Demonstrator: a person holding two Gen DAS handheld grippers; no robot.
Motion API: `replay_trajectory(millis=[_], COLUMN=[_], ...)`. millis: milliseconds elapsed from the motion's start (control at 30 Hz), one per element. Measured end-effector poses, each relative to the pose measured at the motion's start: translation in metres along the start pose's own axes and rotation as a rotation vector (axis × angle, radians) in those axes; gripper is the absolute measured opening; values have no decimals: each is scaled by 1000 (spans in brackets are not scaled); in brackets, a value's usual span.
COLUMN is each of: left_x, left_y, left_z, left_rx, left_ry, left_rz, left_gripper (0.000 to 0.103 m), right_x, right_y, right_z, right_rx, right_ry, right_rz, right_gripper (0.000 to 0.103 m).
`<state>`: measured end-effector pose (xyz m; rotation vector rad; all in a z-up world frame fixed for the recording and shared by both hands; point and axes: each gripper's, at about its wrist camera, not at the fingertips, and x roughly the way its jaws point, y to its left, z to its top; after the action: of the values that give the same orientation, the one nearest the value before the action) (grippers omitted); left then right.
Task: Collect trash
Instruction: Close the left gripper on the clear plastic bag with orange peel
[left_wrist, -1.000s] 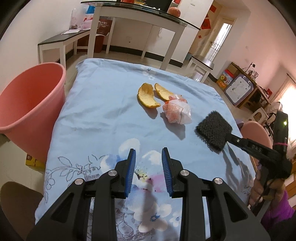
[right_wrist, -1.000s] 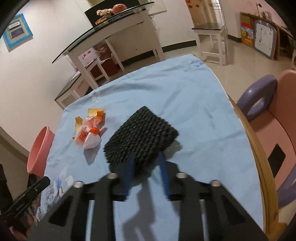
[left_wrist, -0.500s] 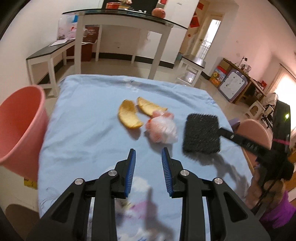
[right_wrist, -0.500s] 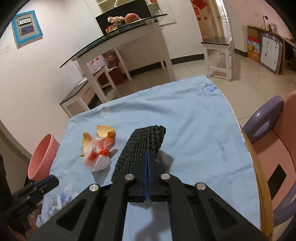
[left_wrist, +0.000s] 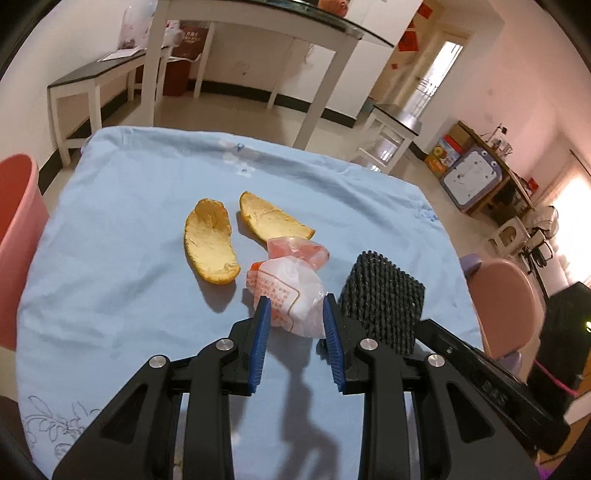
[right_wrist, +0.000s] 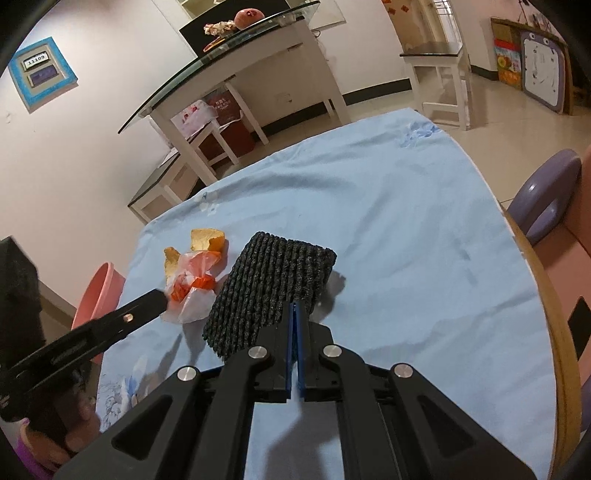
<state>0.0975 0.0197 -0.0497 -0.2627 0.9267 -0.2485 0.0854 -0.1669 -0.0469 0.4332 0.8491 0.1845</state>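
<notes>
Straddling the wrapper, left claw spread — right claw clenched on mat.

Two orange peels, one crumpled plastic wrapper and one dark woven pad; one pink bin beside the surface's left edge.

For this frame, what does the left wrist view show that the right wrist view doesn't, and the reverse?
Only the left wrist view shows both orange peels whole and the left gripper open, its fingers either side of the plastic wrapper. Only the right wrist view shows the right gripper shut on the dark mat, plus the blue picture frame on the wall. Both show the wrapper, mat, pink bin and blue tablecloth.
</notes>
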Motion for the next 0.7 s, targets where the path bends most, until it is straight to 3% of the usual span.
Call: replay_trajectory(millis=[300, 400, 600, 667, 700], left_x=[7, 7, 2, -3, -6], left_y=[-3, 0, 2, 1, 1], left_z=[-7, -9, -11, -12, -13], left_rx=[49, 51, 62, 70, 75], left_ry=[-28, -31, -57, -69, -73], left_rz=[74, 77, 79, 67, 64], left_gripper=[29, 20, 13, 12, 12], right_x=[-3, -3, -2, -2, -3], right_y=[-3, -3, -4, -3, -2], right_z=[-3, -3, -2, -2, -2], right_rx=[10, 8, 13, 12, 10], right_ry=[-8, -8, -2, -3, -4], right_rz=[22, 26, 24, 22, 23], right_gripper=[7, 9, 20, 33, 34])
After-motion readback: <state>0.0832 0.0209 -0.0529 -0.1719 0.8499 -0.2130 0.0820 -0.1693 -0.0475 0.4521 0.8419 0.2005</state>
